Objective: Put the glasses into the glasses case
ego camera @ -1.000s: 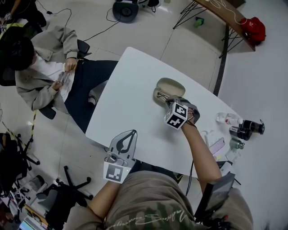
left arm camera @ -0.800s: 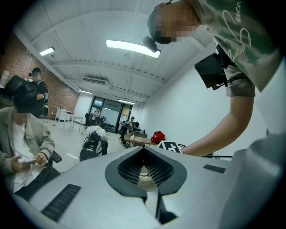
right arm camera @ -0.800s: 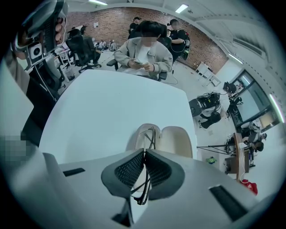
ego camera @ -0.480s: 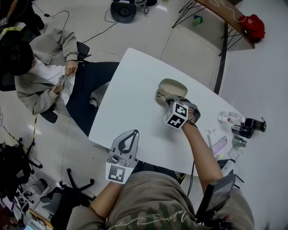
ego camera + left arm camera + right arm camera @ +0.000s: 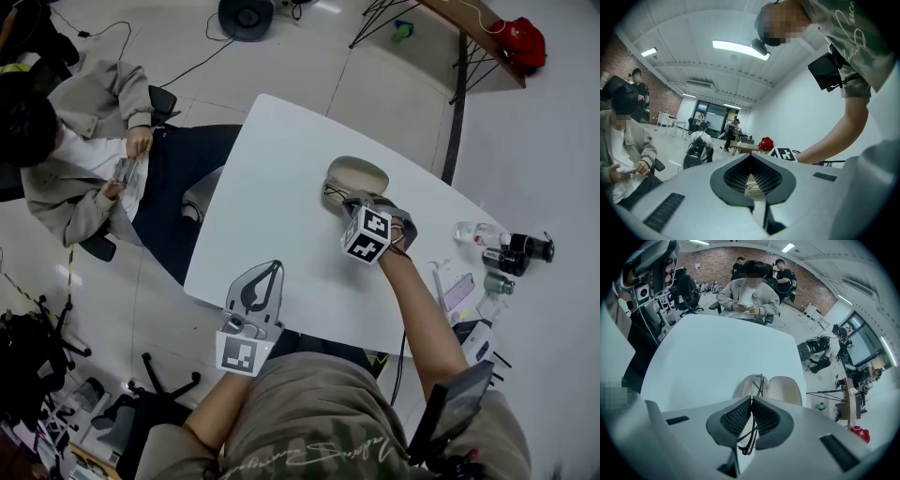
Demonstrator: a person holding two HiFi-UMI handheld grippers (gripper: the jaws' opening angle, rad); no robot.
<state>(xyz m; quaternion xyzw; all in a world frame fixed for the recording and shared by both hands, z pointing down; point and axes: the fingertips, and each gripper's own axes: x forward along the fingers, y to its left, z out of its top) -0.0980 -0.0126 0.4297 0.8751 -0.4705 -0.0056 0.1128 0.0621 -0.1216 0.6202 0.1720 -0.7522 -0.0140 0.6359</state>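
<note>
Thin dark-framed glasses [image 5: 760, 384] stand edge-on, pinched in the right claw [image 5: 751, 401], reaching over the open beige case [image 5: 786, 390] lying just ahead of it.

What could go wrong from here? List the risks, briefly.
1. The right gripper pinches the glasses by a thin part of the frame only, so they may twist or slip out as they go into the open case.
2. Nothing steadies the case: the left gripper is shut and empty at the near edge of the table. A push could slide the case toward the far edge, which looks close.
</note>
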